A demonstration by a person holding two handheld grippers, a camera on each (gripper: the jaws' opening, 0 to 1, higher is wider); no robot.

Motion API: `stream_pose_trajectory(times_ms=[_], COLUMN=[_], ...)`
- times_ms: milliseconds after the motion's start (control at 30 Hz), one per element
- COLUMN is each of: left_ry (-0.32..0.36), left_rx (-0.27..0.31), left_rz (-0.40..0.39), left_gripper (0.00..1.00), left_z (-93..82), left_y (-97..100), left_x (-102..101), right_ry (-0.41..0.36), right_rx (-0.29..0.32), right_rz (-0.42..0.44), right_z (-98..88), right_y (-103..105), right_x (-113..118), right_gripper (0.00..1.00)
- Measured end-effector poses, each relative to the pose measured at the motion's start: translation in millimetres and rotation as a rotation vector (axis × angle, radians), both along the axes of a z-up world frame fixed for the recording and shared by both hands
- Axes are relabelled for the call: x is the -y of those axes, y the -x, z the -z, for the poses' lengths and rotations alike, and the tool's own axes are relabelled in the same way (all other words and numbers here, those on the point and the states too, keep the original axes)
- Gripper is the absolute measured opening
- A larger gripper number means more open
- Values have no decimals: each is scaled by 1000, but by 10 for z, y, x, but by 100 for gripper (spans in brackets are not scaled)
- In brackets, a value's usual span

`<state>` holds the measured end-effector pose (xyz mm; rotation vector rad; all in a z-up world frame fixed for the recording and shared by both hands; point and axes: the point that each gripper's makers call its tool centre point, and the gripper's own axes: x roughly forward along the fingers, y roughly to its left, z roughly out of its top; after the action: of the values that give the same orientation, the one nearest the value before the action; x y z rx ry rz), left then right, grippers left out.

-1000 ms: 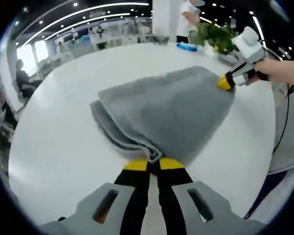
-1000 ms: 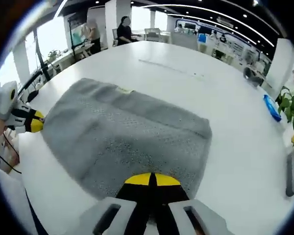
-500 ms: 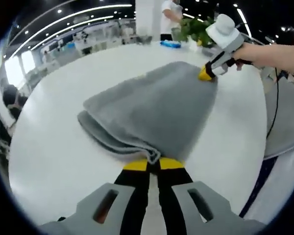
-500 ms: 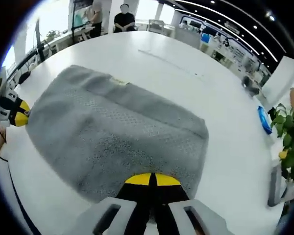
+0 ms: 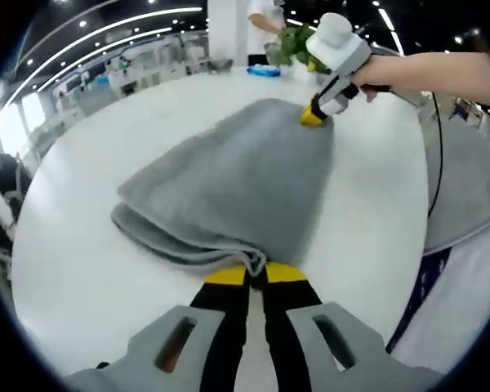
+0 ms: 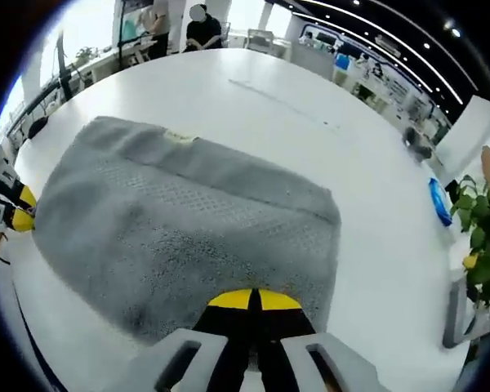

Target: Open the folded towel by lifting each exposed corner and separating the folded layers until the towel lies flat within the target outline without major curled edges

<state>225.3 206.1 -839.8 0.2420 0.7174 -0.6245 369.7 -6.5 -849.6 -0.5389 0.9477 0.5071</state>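
1. Left gripper view: your left gripper [image 5: 256, 273] is pinching the gray towel's [image 5: 237, 184] near corner on the white table [image 5: 73, 269]; your right gripper [image 5: 314, 117] is gripping the far corner.
2. Right gripper view: your right gripper [image 6: 252, 300] is pinching the towel [image 6: 188, 233] edge; left gripper [image 6: 16, 214] is holding the opposite corner.

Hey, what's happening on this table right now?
A person is working on a grey towel on a white table, with a gripper in each hand. The left gripper is shut on the near corner of the towel, and the right gripper is shut on another corner. The towel is folded, its layers stacked at one edge, and not yet spread flat.
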Motion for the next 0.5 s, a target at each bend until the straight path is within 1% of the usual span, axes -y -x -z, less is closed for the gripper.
stream_pose_trajectory(times_ms=[67, 267, 300, 367, 500], left_ry=[10, 26, 26, 24, 21], left_rx=[24, 15, 16, 17, 15], left_rz=[3, 13, 15, 19, 21], left_gripper=[4, 4, 4, 5, 5], left_z=[1, -3, -3, -4, -7], left_y=[39, 77, 81, 86, 85], left_x=[28, 77, 81, 89, 88], right_ry=[-4, -14, -23, -63, -108], right_rx=[-4, 1, 0, -6, -15], right_rz=[3, 3, 10, 35, 54], right_z=[-4, 0, -3, -9, -12], right_y=[-8, -34, -42, -43, -46], right_x=[-1, 1, 1, 6, 14], right_gripper=[0, 0, 0, 0, 0])
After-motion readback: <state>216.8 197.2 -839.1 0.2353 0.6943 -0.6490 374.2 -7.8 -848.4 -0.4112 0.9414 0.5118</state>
